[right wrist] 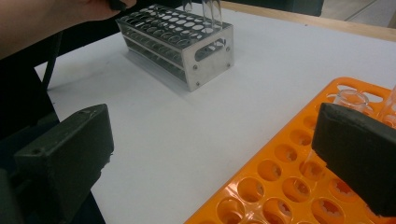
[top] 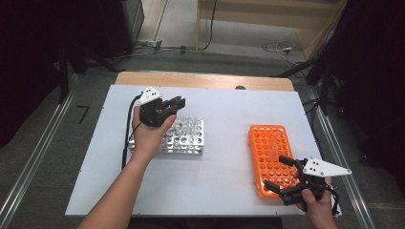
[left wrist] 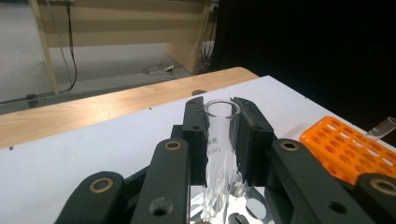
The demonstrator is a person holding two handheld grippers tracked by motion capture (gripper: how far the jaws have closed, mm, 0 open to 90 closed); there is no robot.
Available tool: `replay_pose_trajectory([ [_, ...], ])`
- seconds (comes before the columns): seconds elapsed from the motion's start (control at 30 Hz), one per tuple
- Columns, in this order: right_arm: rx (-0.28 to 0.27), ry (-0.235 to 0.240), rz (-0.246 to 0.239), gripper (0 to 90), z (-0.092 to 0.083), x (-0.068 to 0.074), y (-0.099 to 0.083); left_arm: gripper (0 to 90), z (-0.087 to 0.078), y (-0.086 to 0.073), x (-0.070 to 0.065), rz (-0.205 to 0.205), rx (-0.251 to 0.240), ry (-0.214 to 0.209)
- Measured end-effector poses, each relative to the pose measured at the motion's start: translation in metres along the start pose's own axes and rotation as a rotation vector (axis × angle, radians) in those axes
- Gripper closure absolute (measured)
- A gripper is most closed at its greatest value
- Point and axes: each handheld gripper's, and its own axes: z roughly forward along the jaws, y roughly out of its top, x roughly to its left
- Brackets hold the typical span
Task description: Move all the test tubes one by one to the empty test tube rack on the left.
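My left gripper (top: pixel 175 104) hangs over the left part of the metal tube rack (top: pixel 193 141), shut on a clear glass test tube (left wrist: pixel 219 140) that stands upright between its jaws; the tube's lower end is near the rack's top. The orange plastic rack (top: pixel 268 155) lies at the right of the white table. A glass tube (right wrist: pixel 351 100) stands in it, also seen leaning as a tube (left wrist: pixel 384 128) in the left gripper view. My right gripper (top: pixel 281 172) stands open at the orange rack's near right corner, nothing between its jaws.
The white board (top: pixel 224 186) covers a wooden table (top: pixel 200 79). Several more clear tubes (top: pixel 190 119) stand in the metal rack's far part. A black cable (top: pixel 128 125) trails from the left gripper along the table's left. Metal rails (top: pixel 334 138) run along both sides.
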Motion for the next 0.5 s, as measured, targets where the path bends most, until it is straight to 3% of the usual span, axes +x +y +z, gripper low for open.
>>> replay_pose_trajectory([
  [0.23, -0.004, -0.003, 0.001, 0.0, 0.0, -0.002, -0.001, 75.4, 0.014, -0.003, 0.004, -0.005, 0.008, 0.035],
  [0.5, 0.002, -0.005, 0.001, 0.0, 0.0, -0.003, -0.001, 75.4, 0.024, -0.009, 0.003, 0.008, 0.04, 0.034],
])
